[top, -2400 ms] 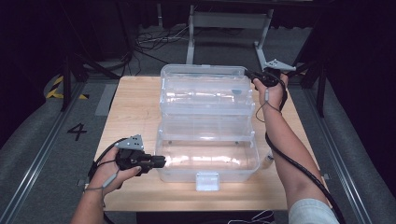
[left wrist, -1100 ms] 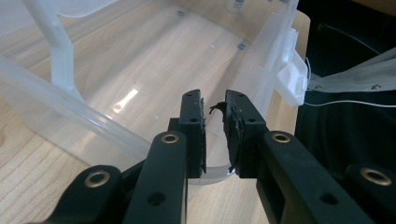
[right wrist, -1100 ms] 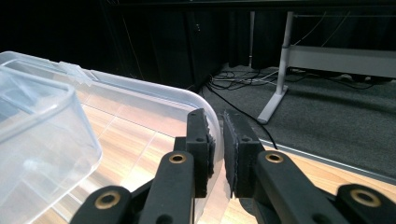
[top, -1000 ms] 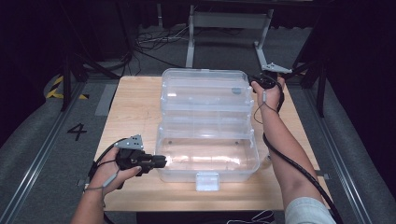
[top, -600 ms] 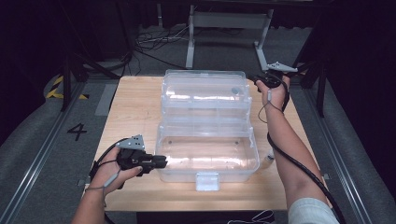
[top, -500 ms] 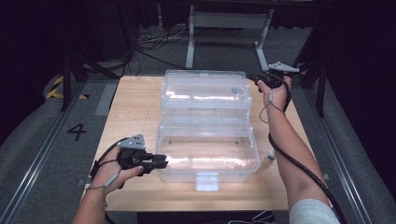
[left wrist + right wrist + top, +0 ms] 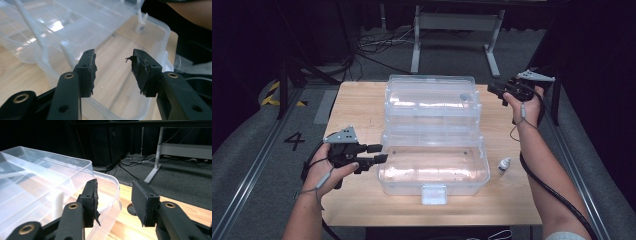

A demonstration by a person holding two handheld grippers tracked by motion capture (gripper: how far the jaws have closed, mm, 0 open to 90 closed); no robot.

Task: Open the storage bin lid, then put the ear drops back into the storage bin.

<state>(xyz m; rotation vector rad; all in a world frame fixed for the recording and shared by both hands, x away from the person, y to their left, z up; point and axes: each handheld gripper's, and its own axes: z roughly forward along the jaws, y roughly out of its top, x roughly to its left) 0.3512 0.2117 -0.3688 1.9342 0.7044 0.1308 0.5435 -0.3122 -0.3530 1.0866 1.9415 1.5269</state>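
I have a large clear plastic box (image 7: 432, 135) lying open in the middle of the desk (image 7: 357, 107), its near half with a latch tab (image 7: 433, 194) facing me and its far half hinged behind it. I judge it light for its size, thin-walled and somewhat springy, so it will flex if I pinch only one wall, and the glossy plastic looks slippery against worn pads. The sensible places to take hold are the thickened rims at the corners, one claw on each end, so the two halves move together and don't twist. My left claw (image 7: 378, 153) sits low at the near-left corner, forearm coming up from the desk's near edge, jaws pointing right toward the box wall; in the left gripper view (image 7: 113, 71) they stand well apart, straddling nothing, with the box rim just beyond them. My right claw (image 7: 495, 90) is held up beyond the far-right corner, wrist cocked, arm stretched along the right side of the desk; in the right gripper view (image 7: 113, 200) its jaws are also spread wide and empty, the far rim just beside the left jaw. A small white bottle (image 7: 504, 165) stands on the desk just right of the box.
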